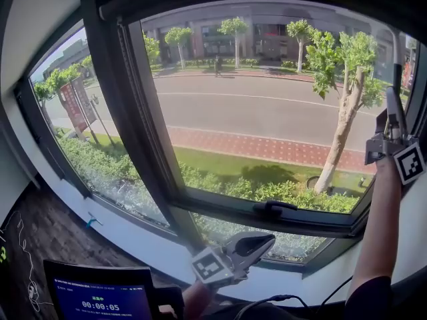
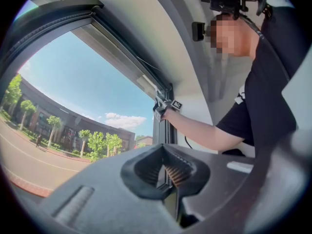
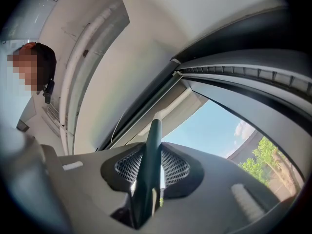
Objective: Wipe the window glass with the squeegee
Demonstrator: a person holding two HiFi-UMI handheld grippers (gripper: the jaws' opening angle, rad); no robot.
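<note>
Jaws of the right gripper are clamped on the dark handle of the squeegee, which points upward at the right edge of the window glass, close to the dark frame. Jaws of the left gripper are together and hold nothing, low in front of the lower pane.

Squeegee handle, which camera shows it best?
Right gripper view: the squeegee handle is close up, clamped in the right gripper. Head view shows a thin rod; left gripper view, too small to tell.
</note>
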